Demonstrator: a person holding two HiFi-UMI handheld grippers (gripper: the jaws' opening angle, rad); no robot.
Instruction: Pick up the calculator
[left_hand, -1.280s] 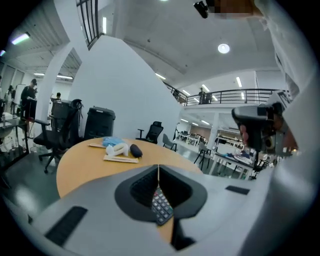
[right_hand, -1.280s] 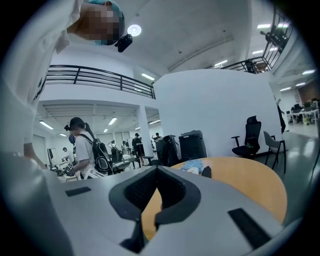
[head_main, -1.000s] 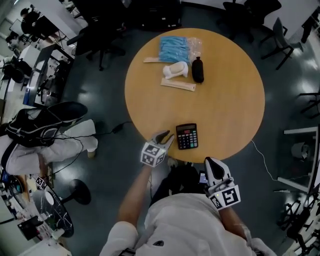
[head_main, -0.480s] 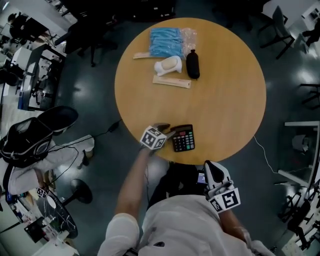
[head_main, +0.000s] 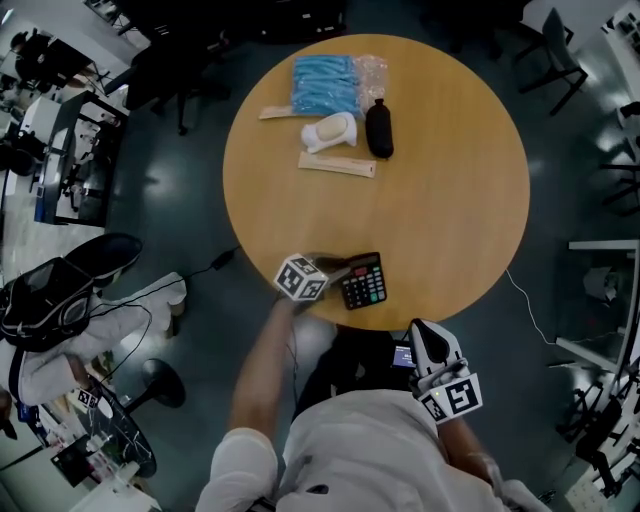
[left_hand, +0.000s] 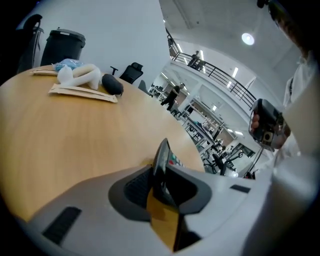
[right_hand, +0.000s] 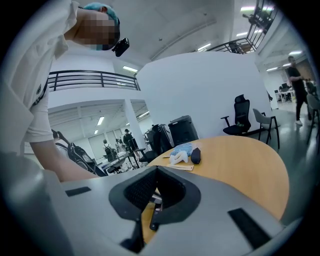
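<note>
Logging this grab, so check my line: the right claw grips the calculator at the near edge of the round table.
Wrong claw: the left claw grips the calculator at the near edge of the round table, its jaws having just closed in on it. The left gripper view shows it between them.

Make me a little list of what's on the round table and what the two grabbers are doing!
table: round, wooden
calculator: at the near edge, left side between the left gripper's jaws
left gripper: jaws have just been closing, clamped on the calculator
right gripper: short of the table, by the person's body, jaws together, empty
far side: blue packet, white object, black pouch, flat paper packet
</note>
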